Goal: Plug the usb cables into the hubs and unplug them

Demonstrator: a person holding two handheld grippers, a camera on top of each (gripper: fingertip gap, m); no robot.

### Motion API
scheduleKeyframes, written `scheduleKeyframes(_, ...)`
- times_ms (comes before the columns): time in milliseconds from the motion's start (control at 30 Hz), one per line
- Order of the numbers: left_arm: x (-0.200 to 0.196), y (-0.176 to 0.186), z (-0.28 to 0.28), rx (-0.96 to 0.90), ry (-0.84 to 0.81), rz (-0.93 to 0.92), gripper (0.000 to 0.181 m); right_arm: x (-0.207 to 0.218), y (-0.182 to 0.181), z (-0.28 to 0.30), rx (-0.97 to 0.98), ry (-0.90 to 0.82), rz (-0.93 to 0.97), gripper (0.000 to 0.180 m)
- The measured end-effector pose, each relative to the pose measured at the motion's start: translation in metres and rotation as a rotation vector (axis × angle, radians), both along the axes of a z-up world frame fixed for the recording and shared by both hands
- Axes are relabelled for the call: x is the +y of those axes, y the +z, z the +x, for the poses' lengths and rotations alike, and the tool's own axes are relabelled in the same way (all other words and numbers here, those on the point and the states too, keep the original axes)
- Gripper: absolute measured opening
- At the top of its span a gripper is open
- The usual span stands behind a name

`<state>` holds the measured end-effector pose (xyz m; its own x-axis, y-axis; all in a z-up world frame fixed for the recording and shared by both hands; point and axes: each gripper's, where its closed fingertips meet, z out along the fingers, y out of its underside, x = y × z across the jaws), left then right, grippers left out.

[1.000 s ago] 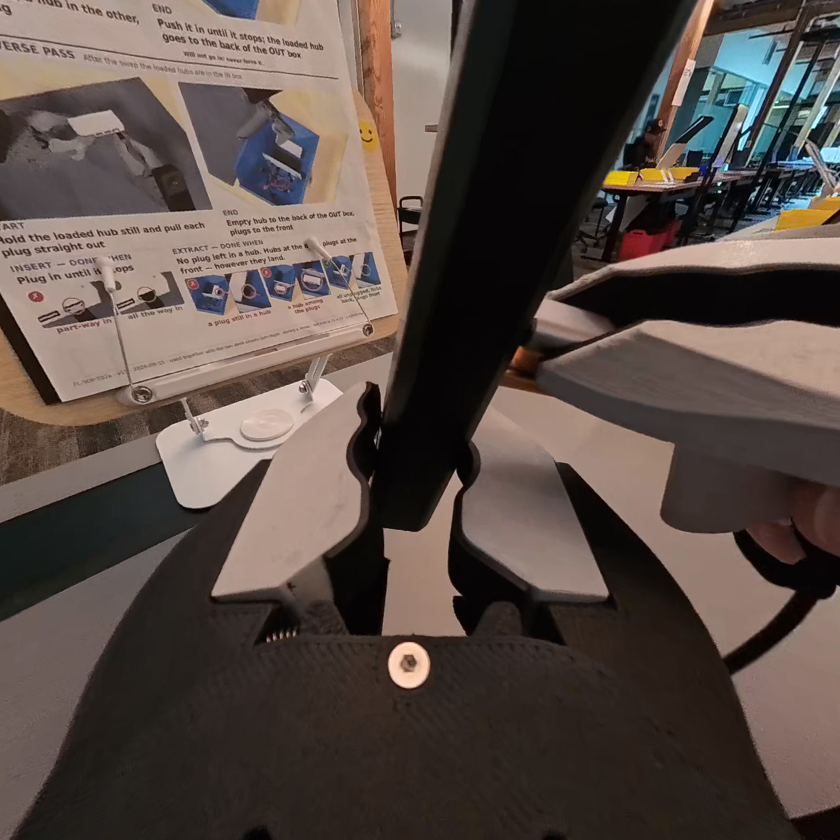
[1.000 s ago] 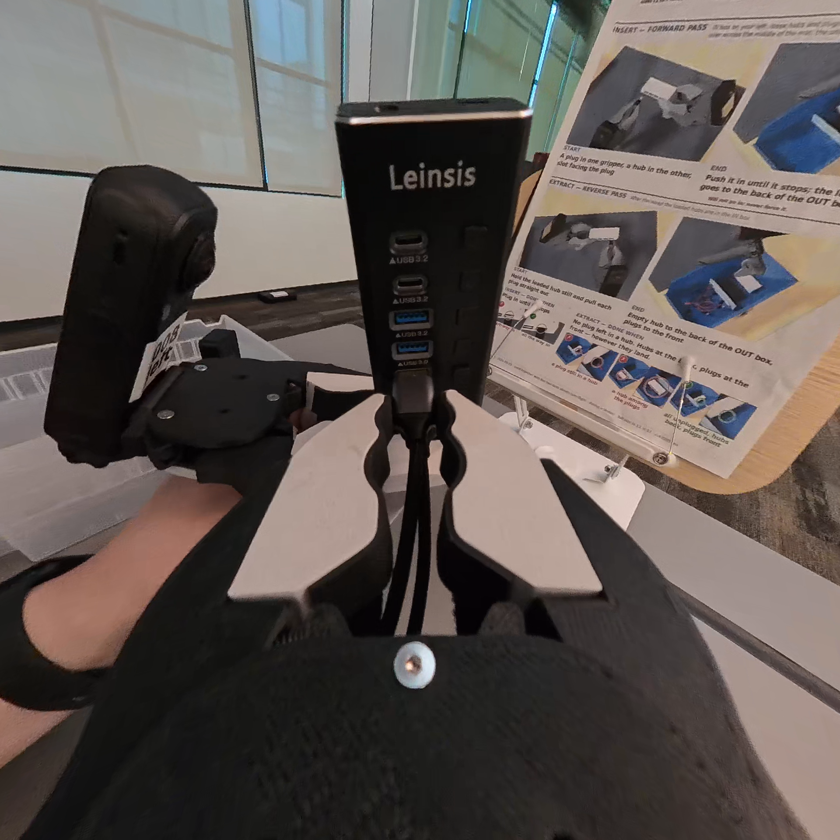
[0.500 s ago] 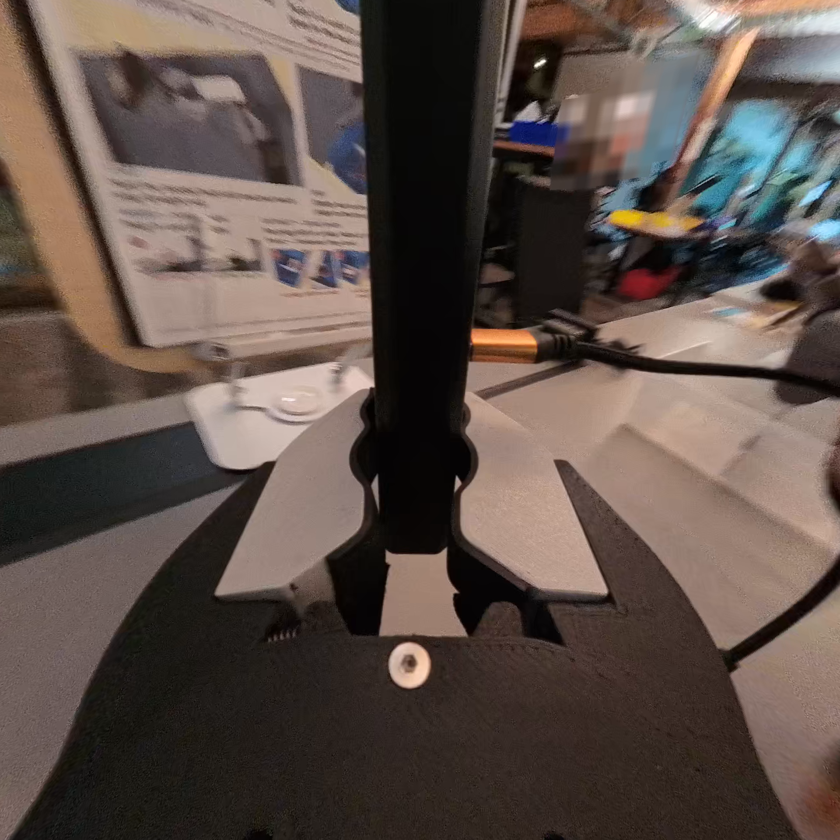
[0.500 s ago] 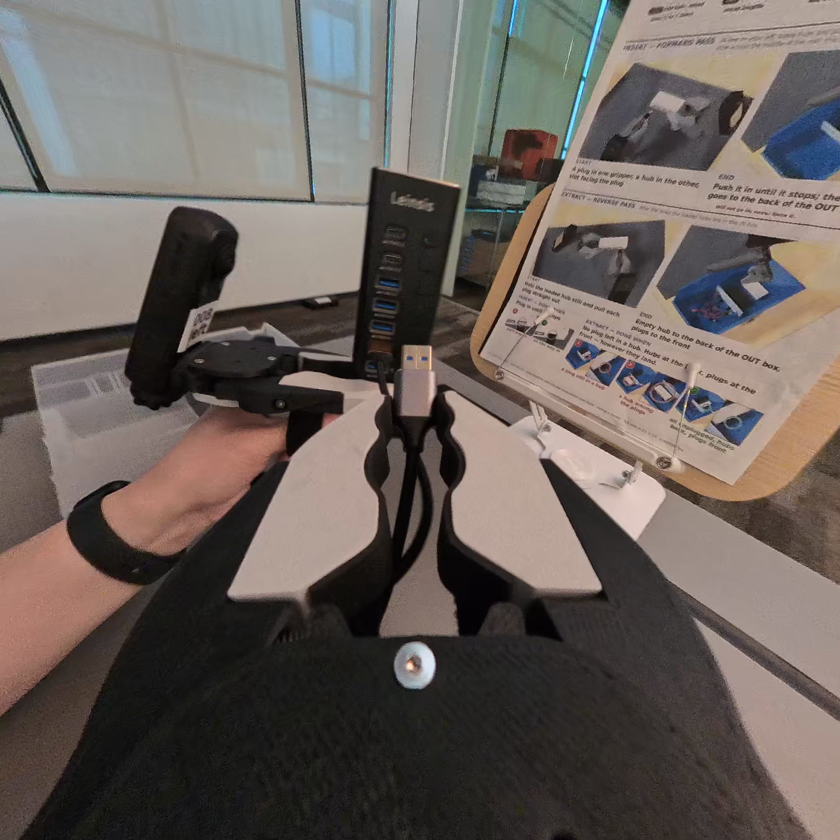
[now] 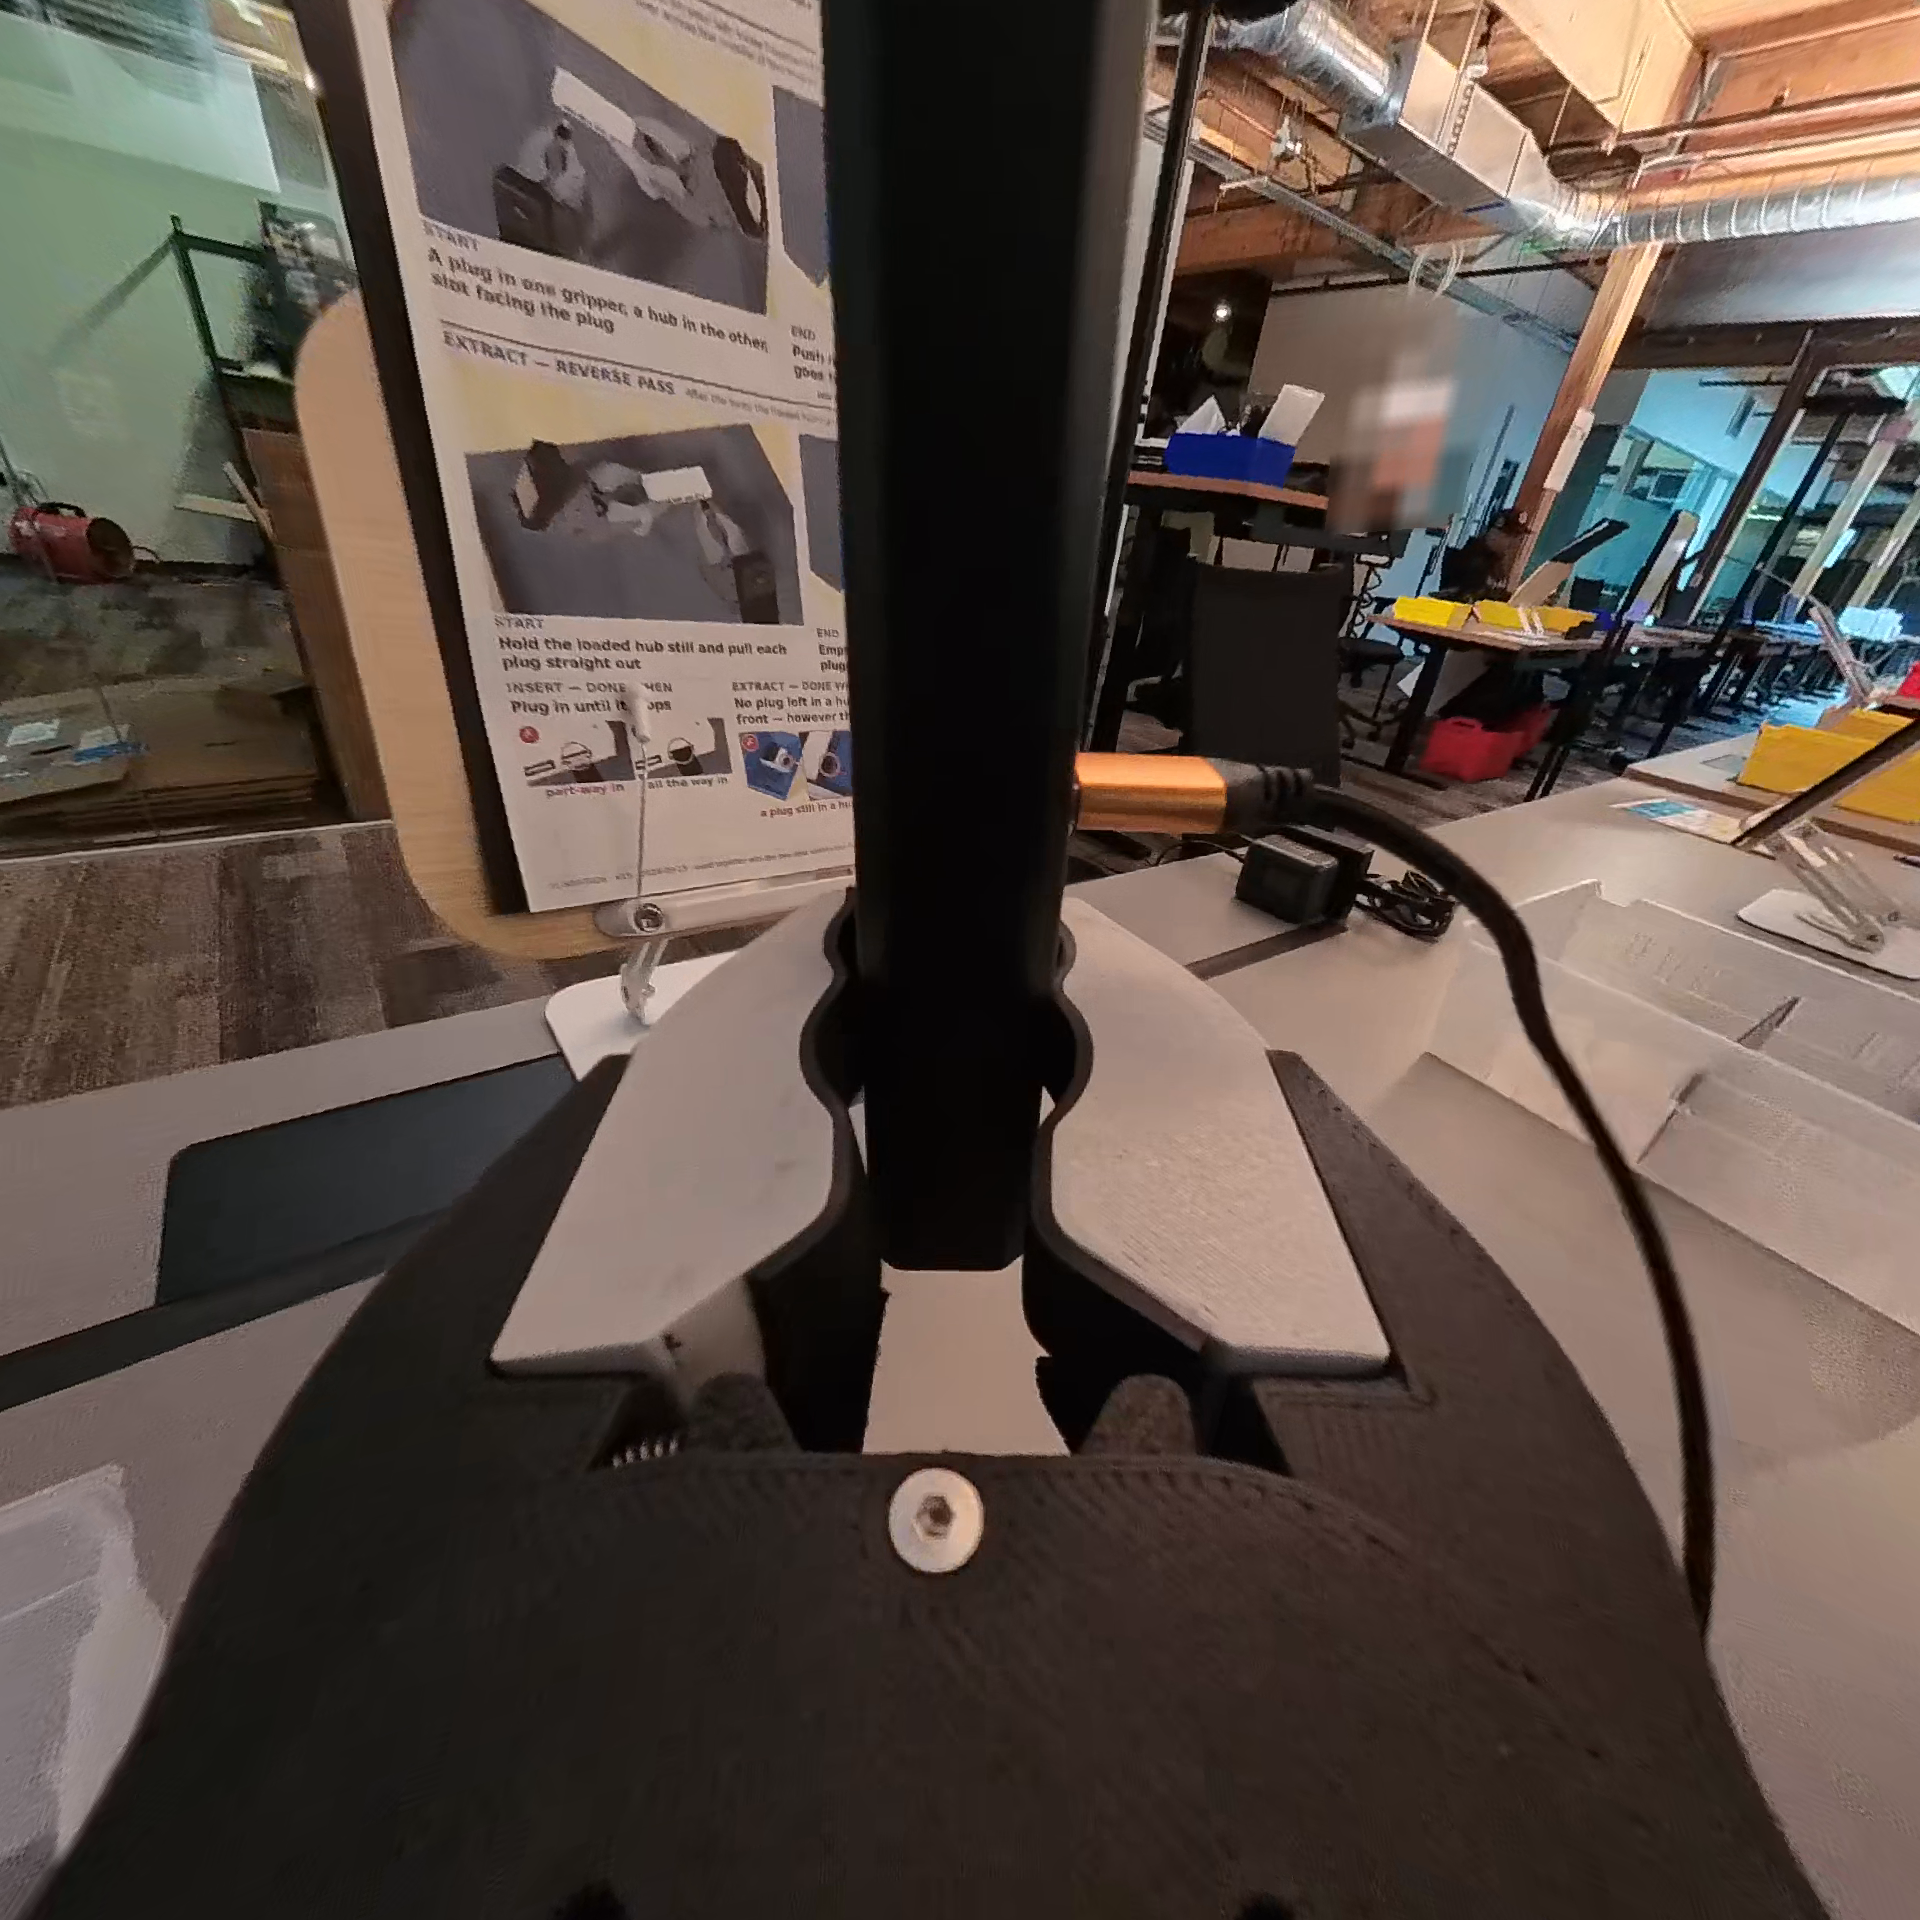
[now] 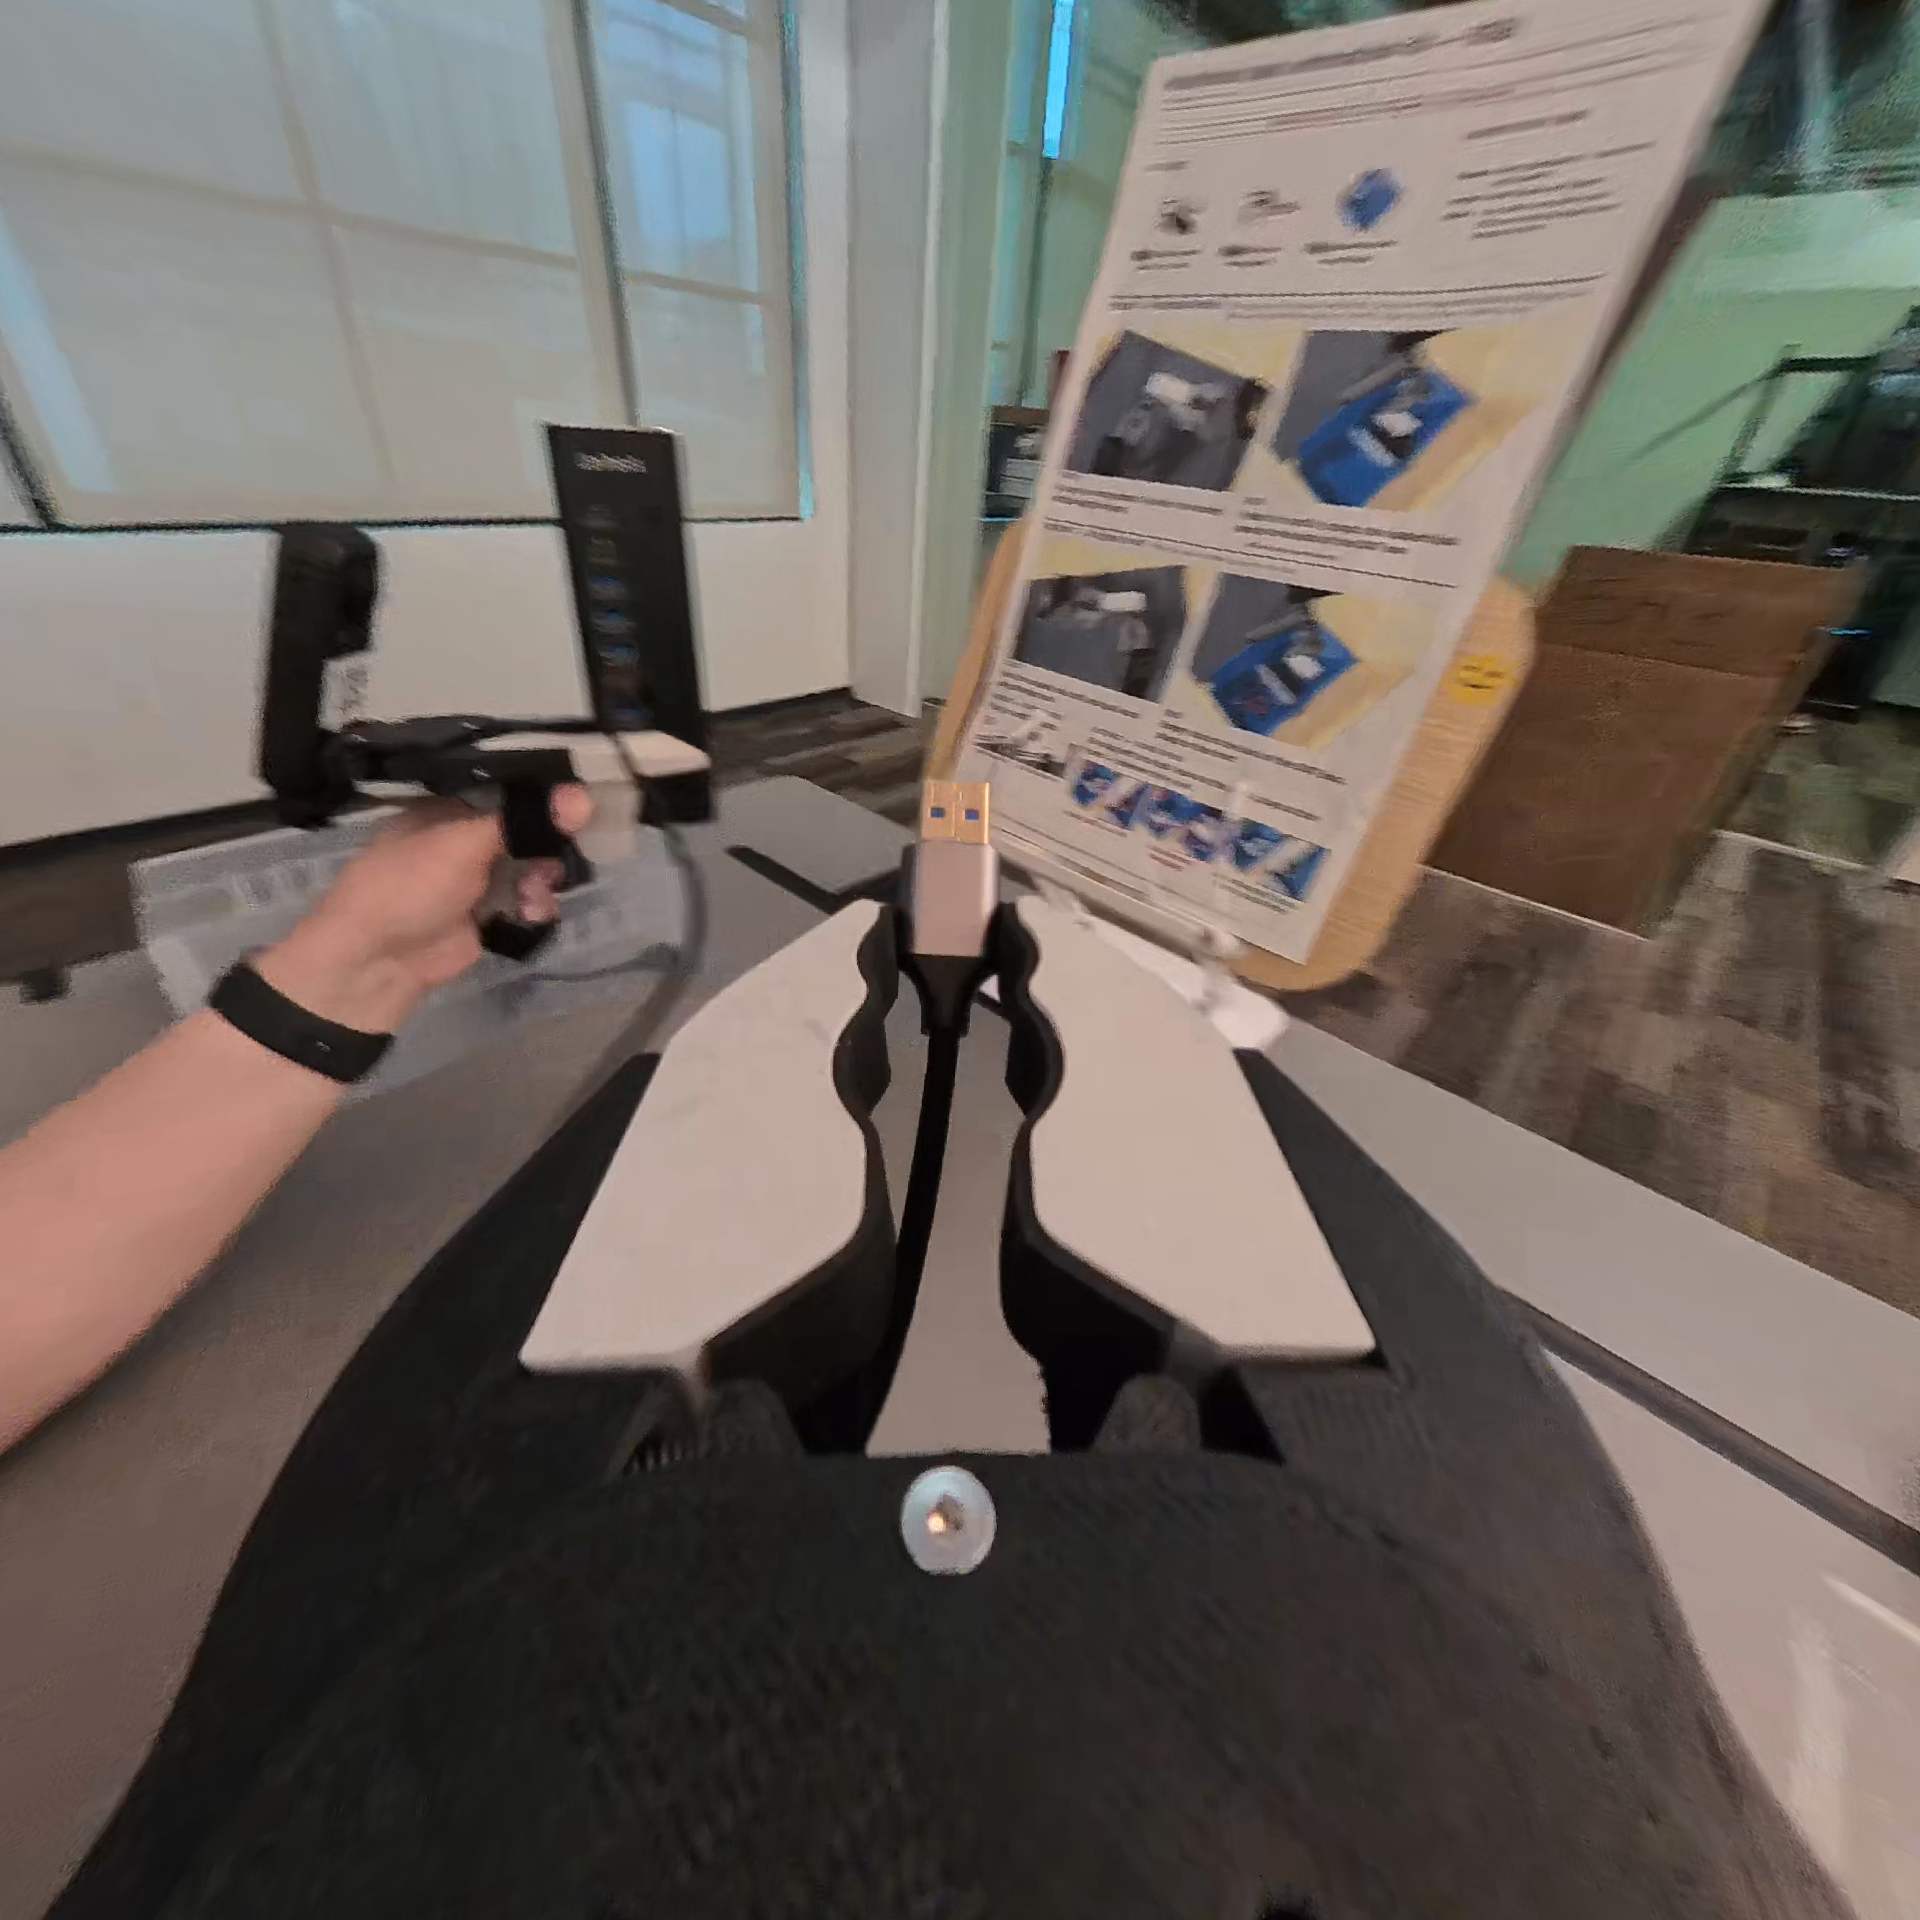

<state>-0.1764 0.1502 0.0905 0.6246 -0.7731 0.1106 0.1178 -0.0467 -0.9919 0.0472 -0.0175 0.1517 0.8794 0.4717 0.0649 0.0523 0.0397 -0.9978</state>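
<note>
Right wrist view, left of frame: a hand with a dark wristband grips the handle of the left claw, which stands the black hub upright, port face turned toward this camera, probably so the sockets stay reachable for the other tool. Centre of that frame: the right claw is clamped on a silver USB plug, gold tip pointing forward and well apart from the hub; the grip sits on the plug shell, not the lead, which I judge gives a straight, stiff pull or push. Its black cable runs back between the fingers. Right of frame: an instruction sheet on a stand leans over the grey worktop; the view is motion-blurred. Left wrist view, left of frame: the same sheet behind. Centre: the left claw is closed tight on the hub's lower end, the body rising out of the top of frame, held low likely to leave the ports clear. Right of centre: a gold-shelled plug is seated in the hub's side, its black cable drooping to the lower right. One lead looks out, one in; my guess is the gold one comes next.
</note>
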Motion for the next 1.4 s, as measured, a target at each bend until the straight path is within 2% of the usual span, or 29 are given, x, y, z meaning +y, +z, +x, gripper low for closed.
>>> scheduleKeyframes(100, -0.009, 0.011, 0.000, -0.037, -0.041, 0.016, 0.029, -0.019, 0.001, 0.064, -0.076, -0.140, -0.004, 0.018)
scheduleKeyframes(300, -0.023, 0.022, 0.011, -0.065, -0.112, 0.029, 0.029, -0.059, -0.012, 0.192, -0.207, -0.248, 0.003, 0.019)
scheduleKeyframes(433, -0.031, 0.022, 0.025, -0.043, -0.148, 0.037, 0.029, -0.069, -0.082, 0.243, -0.207, -0.198, -0.148, 0.018)
scheduleKeyframes(533, -0.038, 0.022, 0.037, -0.021, -0.172, 0.045, 0.029, -0.073, -0.145, 0.254, -0.255, -0.119, -0.313, 0.018)
scheduleKeyframes(633, -0.046, 0.021, 0.049, -0.009, -0.210, 0.046, 0.029, -0.073, -0.198, 0.265, -0.396, -0.107, -0.515, 0.019)
scheduleKeyframes(733, -0.052, 0.019, 0.061, 0.018, -0.232, 0.055, 0.029, -0.076, -0.229, 0.276, -0.580, -0.109, -0.668, 0.021)
scheduleKeyframes(833, -0.057, 0.017, 0.070, 0.046, -0.246, 0.070, 0.029, -0.075, -0.238, 0.289, -0.696, -0.132, -0.732, 0.028)
scheduleKeyframes(967, -0.063, 0.016, 0.080, 0.052, -0.277, 0.068, 0.029, -0.065, -0.209, 0.288, -0.726, -0.137, -0.634, 0.038)
scheduleKeyframes(1067, -0.066, 0.015, 0.087, 0.046, -0.298, 0.068, 0.029, -0.057, -0.162, 0.262, -0.728, -0.136, -0.466, 0.037)
scheduleKeyframes(1167, -0.069, 0.014, 0.092, 0.046, -0.307, 0.077, 0.029, -0.044, -0.105, 0.208, -0.695, -0.133, -0.208, 0.038)
scheduleKeyframes(1267, -0.069, 0.013, 0.095, 0.052, -0.291, 0.090, 0.029, -0.034, -0.050, 0.129, -0.548, -0.108, 0.060, 0.040)
scheduleKeyframes(1400, -0.062, 0.010, 0.094, 0.072, -0.215, 0.116, 0.029, -0.020, -0.005, 0.025, -0.223, -0.072, 0.246, 0.043)
